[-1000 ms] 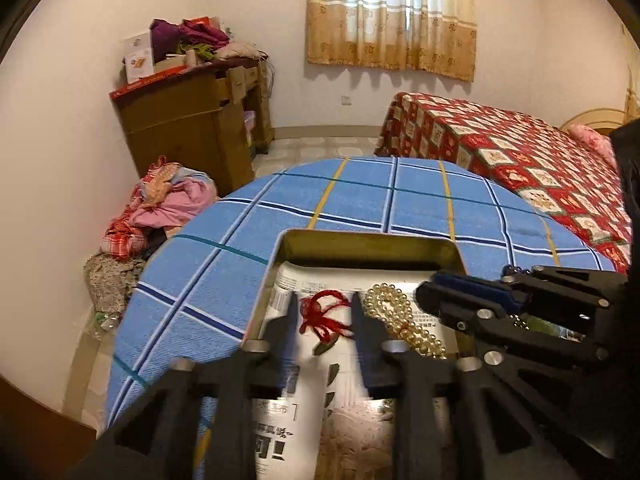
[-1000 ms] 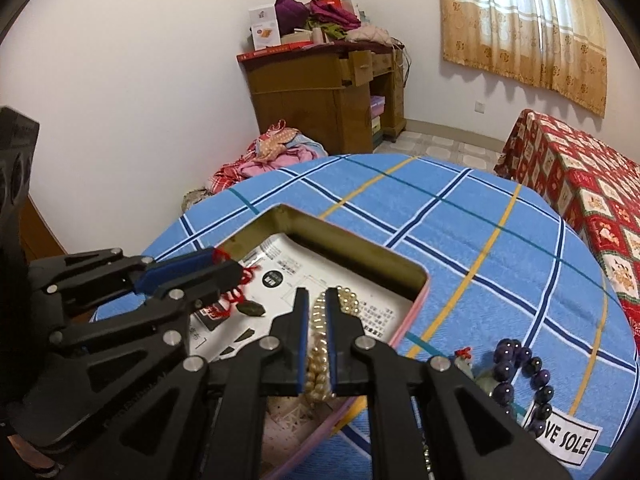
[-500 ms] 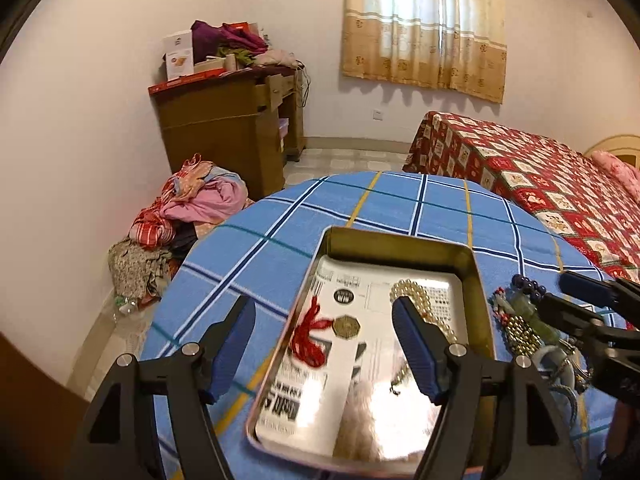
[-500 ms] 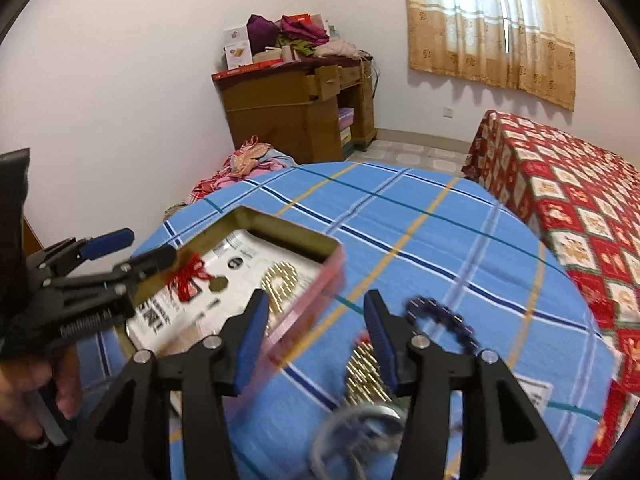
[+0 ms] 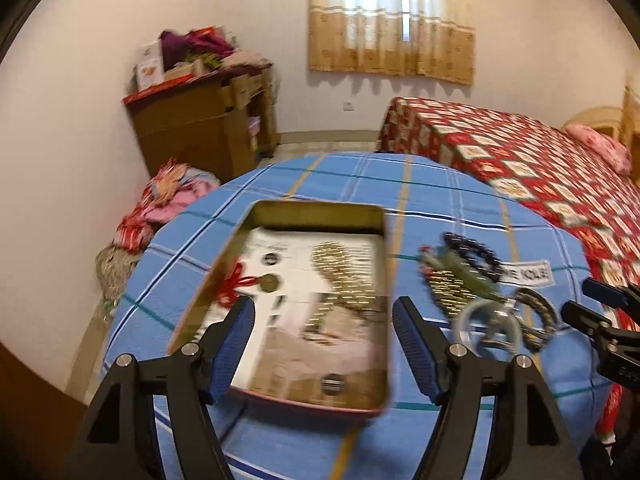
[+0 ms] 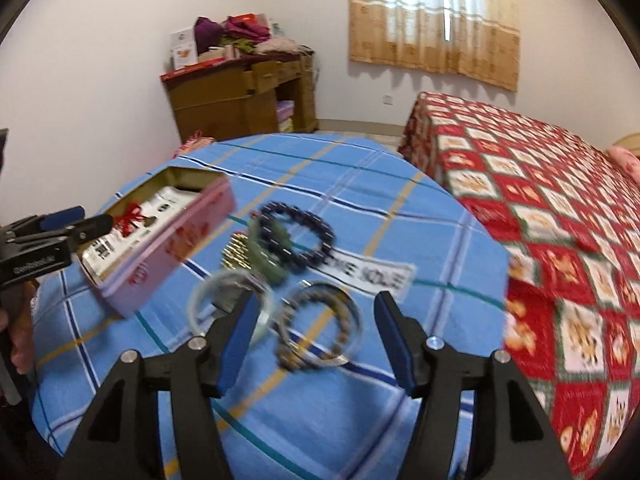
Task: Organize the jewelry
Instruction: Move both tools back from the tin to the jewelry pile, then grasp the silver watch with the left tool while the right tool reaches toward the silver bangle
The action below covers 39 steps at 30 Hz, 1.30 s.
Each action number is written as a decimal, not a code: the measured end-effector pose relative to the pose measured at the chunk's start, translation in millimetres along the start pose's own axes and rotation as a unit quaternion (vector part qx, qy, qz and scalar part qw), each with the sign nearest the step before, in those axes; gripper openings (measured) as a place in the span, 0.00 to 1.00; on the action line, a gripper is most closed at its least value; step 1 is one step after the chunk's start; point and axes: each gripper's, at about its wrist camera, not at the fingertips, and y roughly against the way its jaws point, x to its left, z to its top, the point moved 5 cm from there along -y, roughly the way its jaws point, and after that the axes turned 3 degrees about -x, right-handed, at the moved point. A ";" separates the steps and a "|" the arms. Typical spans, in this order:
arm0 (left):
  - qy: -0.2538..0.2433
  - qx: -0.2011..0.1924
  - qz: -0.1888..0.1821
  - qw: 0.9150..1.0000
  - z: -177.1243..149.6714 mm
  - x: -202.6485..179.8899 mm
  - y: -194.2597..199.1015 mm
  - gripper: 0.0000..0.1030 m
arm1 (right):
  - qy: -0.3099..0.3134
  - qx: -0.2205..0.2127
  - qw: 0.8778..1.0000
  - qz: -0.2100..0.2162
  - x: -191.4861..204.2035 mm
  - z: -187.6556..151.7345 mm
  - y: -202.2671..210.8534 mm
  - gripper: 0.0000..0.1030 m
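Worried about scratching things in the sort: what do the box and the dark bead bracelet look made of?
The box looks like tin: thin gold-toned inner walls with a metallic sheen, pink painted outside. The dark bead bracelet shows glossy round purple-black beads, perhaps stone or glass; blur leaves it open.

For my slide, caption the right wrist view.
Right gripper opening, empty, above bracelets beside the pink tin.

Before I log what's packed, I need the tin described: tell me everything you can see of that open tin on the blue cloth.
The tin is a shallow rectangular box with rounded corners, gold metal inside and pink outside with red markings on its side wall. It sits lidless and flat on the blue checked tablecloth. A printed paper sheet lines its floor. On that lie a red knotted cord with a bronze coin-like charm, and a pale bead strand. Neither gripper touches it.
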 end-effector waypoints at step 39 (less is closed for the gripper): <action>-0.141 0.051 -0.116 0.982 -22.3 -139.5 -48.3 0.23 | -0.011 0.032 0.999 -0.012 -22.3 -19.6 -29.7 0.49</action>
